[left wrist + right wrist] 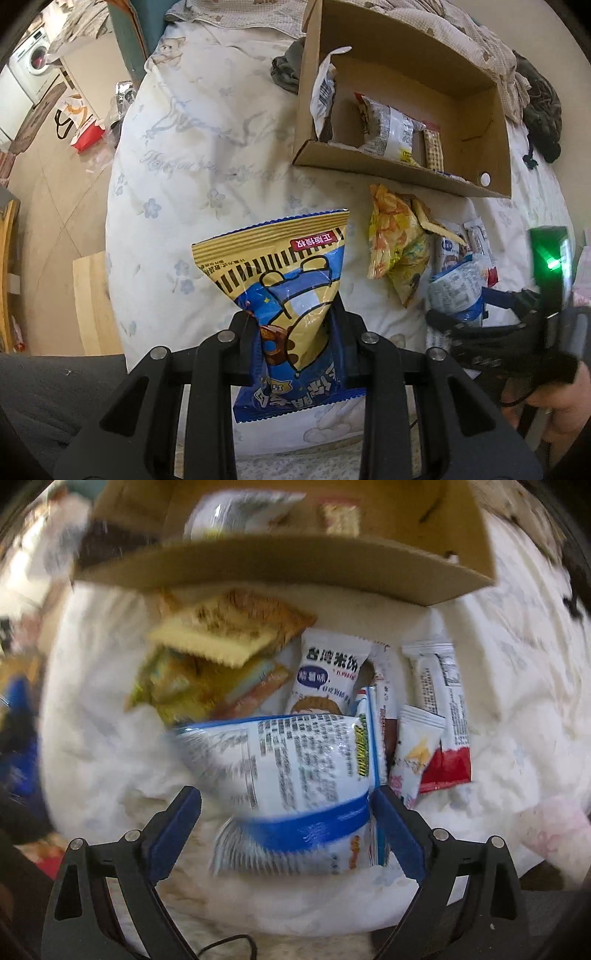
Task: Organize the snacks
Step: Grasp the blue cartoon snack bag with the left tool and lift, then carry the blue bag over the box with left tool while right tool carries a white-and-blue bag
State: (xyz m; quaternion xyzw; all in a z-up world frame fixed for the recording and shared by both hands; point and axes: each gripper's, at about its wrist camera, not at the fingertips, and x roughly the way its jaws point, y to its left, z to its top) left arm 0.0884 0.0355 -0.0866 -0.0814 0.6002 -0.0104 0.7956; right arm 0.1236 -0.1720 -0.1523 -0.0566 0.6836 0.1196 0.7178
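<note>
My left gripper [293,325] is shut on a blue and yellow snack bag [291,291] and holds it above the bed, short of the cardboard box [495,110]. The box holds a few snack packs [391,129]. My right gripper [286,805] is open, with its blue fingers [391,823] on either side of a white and blue snack bag [291,771] that lies on the bed. It also shows in the left wrist view [458,291]. The right wrist view is blurred.
More snacks lie between me and the box: a yellow bag [399,251], a cracker pack [229,635], white sachets [328,672] and a red and white pack [447,753]. Dark clothes [539,110] lie right of the box. The bed's left edge drops to the floor [55,184].
</note>
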